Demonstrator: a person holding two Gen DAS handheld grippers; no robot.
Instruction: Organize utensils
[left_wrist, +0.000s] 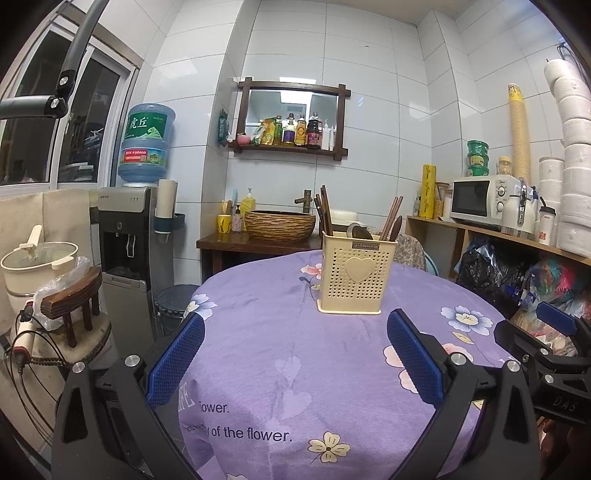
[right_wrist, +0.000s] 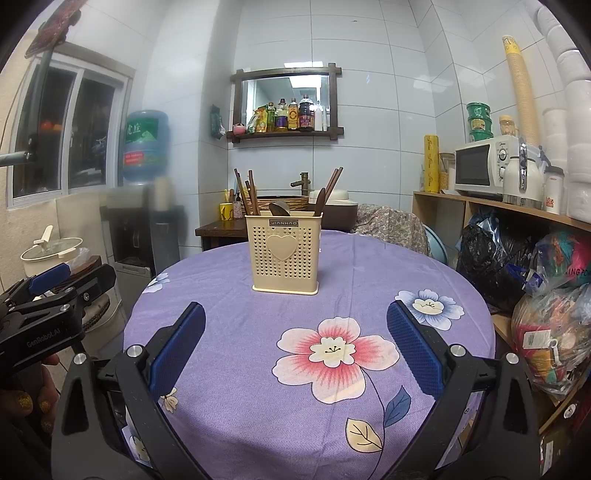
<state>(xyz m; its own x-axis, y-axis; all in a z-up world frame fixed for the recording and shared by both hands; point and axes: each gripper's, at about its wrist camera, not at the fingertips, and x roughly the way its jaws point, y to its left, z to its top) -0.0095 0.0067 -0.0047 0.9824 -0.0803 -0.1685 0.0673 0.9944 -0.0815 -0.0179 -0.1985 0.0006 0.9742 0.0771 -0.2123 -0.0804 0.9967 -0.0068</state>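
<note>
utensil holder (right_wrist: 284, 254) on table (right_wrist: 369, 280), microwave (right_wrist: 480, 168) beyond

Even indoor light fills my kitchen; the window (left_wrist: 88, 122) is dark. The white wall tiles (left_wrist: 369, 74) carry a soft sheen and shadows on the tablecloth (left_wrist: 277, 332) are faint. My left view is sharp. My right view smears the water bottle (right_wrist: 146, 146). Both views bend and blacken at the corners.
</note>
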